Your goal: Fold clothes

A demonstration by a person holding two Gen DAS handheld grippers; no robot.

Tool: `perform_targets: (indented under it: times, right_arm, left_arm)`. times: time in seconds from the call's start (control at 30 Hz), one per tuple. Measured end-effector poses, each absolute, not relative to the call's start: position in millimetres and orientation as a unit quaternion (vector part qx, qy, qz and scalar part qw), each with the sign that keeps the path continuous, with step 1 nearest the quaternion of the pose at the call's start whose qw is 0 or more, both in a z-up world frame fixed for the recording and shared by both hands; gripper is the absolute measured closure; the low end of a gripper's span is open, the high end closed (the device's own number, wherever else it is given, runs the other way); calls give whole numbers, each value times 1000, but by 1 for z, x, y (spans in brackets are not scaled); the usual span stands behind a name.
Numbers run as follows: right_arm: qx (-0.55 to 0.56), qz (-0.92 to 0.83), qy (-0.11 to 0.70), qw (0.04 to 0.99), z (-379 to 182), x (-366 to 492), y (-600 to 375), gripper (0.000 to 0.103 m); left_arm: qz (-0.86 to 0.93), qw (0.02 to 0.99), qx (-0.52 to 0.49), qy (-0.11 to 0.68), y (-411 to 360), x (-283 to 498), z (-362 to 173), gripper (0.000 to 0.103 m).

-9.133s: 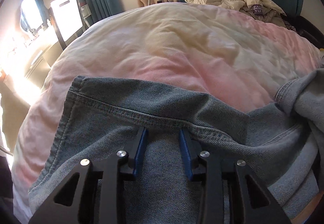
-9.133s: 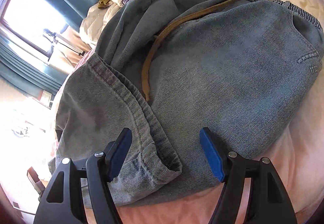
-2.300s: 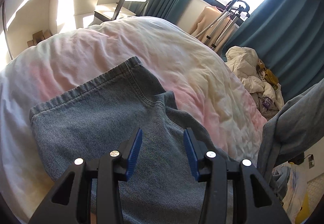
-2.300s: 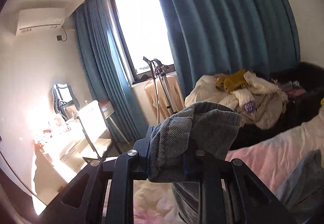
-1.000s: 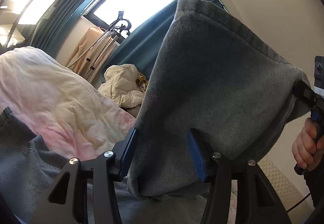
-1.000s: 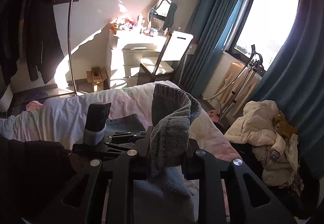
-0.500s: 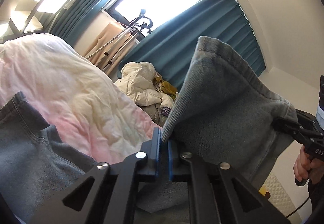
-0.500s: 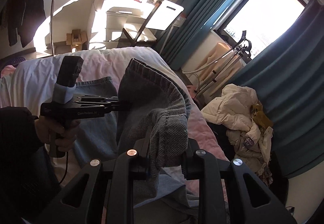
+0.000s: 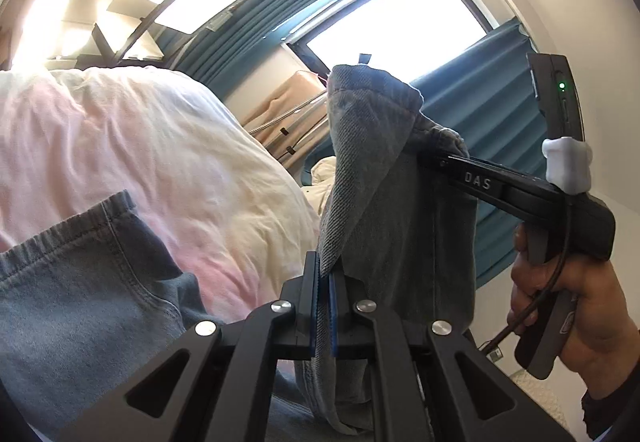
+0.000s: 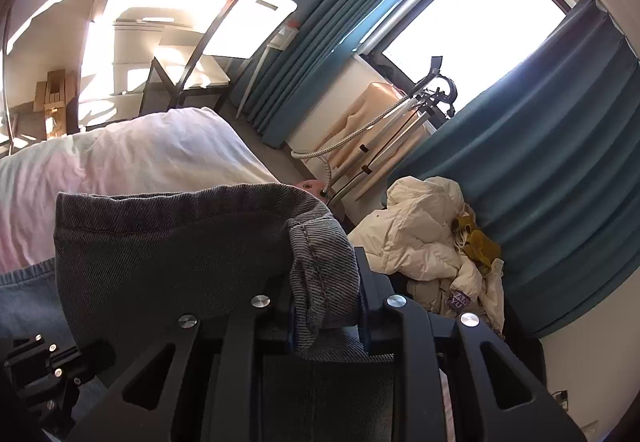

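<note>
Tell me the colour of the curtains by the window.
Teal blue curtains, plain with no pattern; they show best in the right wrist view.

Left gripper [image 9: 324, 306] clamps the jeans [image 9: 384, 210] edge; right gripper [image 9: 430, 158] pinches the hem above the bed [image 9: 140, 146].

Teal curtains [image 10: 560, 146] flank a bright window [image 10: 472, 14]. A heap of cream clothing [image 10: 432, 242] lies beneath them, near a garment steamer stand [image 10: 420, 102]. A white folding chair [image 10: 248, 22] faces a sunlit dresser [image 10: 136, 30].
</note>
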State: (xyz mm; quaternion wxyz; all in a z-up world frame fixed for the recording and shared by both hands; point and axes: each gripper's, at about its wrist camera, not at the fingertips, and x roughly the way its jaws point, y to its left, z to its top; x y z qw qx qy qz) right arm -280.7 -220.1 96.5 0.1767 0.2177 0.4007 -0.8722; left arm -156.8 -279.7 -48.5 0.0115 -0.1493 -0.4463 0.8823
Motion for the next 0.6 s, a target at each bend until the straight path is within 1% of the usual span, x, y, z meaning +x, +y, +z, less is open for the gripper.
perform_targets:
  times: [0.1,0.23,0.43,0.53,0.6]
  right_arm:
    - [209,-876,392,187,69,-301,-251,82]
    - [225,-878,368,209,33,-328,-279,82]
    - [269,-864,346,248,-36,-355,-308,81]
    - [296,-858,314,279,-58,-361,-307,80]
    - [314,-854,279,308,-63,-364,-301,75]
  left_arm:
    - [876,-20,-147,-460,-297,-165,-60,99]
    - [861,-45,-157,-482,-316,-175,-80,99]
    - [827,-82,-206,-516,-330,-188,-118,99]
    - [814,-90,-223,-528,-334,-191,-131,99]
    - [810,-94,-230,-531,-336,-193,-136,99]
